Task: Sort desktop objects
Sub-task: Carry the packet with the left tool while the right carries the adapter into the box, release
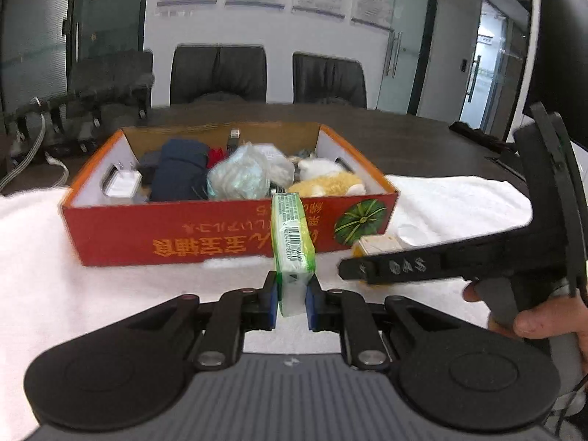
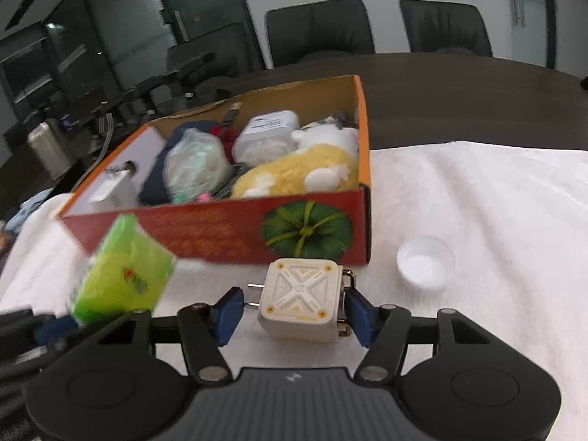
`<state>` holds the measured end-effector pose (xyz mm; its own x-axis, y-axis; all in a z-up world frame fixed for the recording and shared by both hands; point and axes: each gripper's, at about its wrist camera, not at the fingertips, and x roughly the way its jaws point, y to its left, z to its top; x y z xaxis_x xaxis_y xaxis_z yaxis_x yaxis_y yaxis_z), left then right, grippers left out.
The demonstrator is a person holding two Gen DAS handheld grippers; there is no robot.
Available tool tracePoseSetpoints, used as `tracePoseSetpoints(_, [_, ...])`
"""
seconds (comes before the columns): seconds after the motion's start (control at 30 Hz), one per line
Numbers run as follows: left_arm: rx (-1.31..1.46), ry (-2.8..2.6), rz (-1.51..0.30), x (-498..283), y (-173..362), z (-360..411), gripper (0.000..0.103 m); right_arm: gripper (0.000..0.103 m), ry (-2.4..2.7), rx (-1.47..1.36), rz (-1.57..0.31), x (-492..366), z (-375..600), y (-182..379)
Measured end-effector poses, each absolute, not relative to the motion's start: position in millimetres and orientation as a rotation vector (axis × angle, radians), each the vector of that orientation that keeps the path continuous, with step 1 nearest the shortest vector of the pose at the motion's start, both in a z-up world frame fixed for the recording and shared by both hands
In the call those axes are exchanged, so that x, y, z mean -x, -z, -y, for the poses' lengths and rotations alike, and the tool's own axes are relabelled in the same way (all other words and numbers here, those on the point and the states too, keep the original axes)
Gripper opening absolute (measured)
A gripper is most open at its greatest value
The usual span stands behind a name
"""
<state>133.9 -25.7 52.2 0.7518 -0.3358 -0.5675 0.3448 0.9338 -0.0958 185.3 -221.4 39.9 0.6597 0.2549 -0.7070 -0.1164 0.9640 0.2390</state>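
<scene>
Before the red box, the left gripper pinches a soft, light tissue pack low; the right gripper straddles a rigid charger, jaws spread.

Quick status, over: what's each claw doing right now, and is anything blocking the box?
Left gripper shut on green packet. Right gripper straddling charger plug, pads not yet pressing. Box ahead, unobstructed.
</scene>
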Motion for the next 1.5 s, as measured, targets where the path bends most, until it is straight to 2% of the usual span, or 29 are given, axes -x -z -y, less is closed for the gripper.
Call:
tracePoseSetpoints(0.17, [-0.030,0.349,-0.516,-55.0,-59.0,0.0,0.015,0.060,-0.317,-0.121,-0.725,-106.5,223.7,-57.6])
tracePoseSetpoints(0.47, [-0.006,0.301,-0.524,41.3,-36.0,-20.4,0.015,0.060,-0.385,-0.060,-0.603,23.6,201.4,-59.4])
tracePoseSetpoints(0.67, [0.038,0.255,-0.545,67.7,-28.8,-35.0,0.015,0.060,-0.367,-0.033,-0.588,61.1,192.5,-39.5])
tracePoseSetpoints(0.8, [0.017,0.237,-0.461,65.8,-56.8,-43.3,0.015,0.060,-0.378,-0.036,-0.574,63.7,197.0,-47.8])
tracePoseSetpoints(1.03, [-0.055,0.257,-0.288,17.2,-151.4,-61.6,0.015,0.060,-0.399,0.055,-0.357,35.3,210.3,-135.6])
tracePoseSetpoints(1.17, [-0.068,0.298,-0.307,-47.0,-191.9,-57.8,0.015,0.060,-0.408,0.059,-0.286,-13.1,218.6,-191.0])
tracePoseSetpoints(1.33, [-0.072,0.289,-0.478,-160.7,-192.3,-44.8,0.015,0.060,-0.451,-0.054,-0.442,-123.3,219.3,-219.2])
tracePoseSetpoints(1.5, [-0.149,0.098,-0.620,-271.9,-145.2,-37.9,0.015,0.060,-0.370,-0.035,-0.600,-229.5,201.6,-199.4])
